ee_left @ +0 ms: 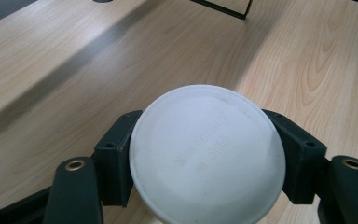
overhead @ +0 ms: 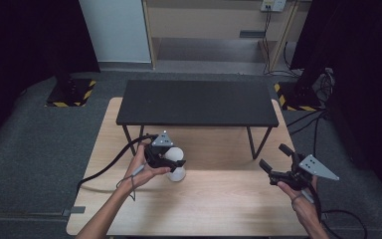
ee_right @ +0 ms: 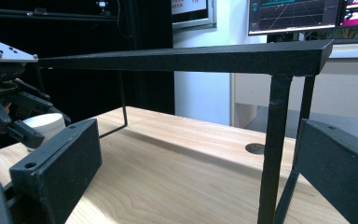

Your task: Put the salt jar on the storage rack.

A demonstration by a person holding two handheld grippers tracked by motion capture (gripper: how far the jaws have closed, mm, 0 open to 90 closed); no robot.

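Note:
A white round container (overhead: 176, 164) stands on the wooden table (overhead: 219, 199), just in front of the black shelf. My left gripper (overhead: 171, 160) is shut on it from the left side. In the left gripper view the container's flat white top (ee_left: 207, 154) sits between both black pads (ee_left: 114, 158), which press on its sides. My right gripper (overhead: 274, 162) is held open above the table's right part, with nothing between its fingers. In the right gripper view its pads (ee_right: 58, 168) stand wide apart, and the container (ee_right: 44, 125) shows far left in the other gripper.
A low black metal shelf (overhead: 197, 102) on thin legs spans the table's far half; its front right leg (ee_right: 272, 149) is close before my right gripper. Cables trail from both grippers over the table edges. Grey carpet surrounds the table.

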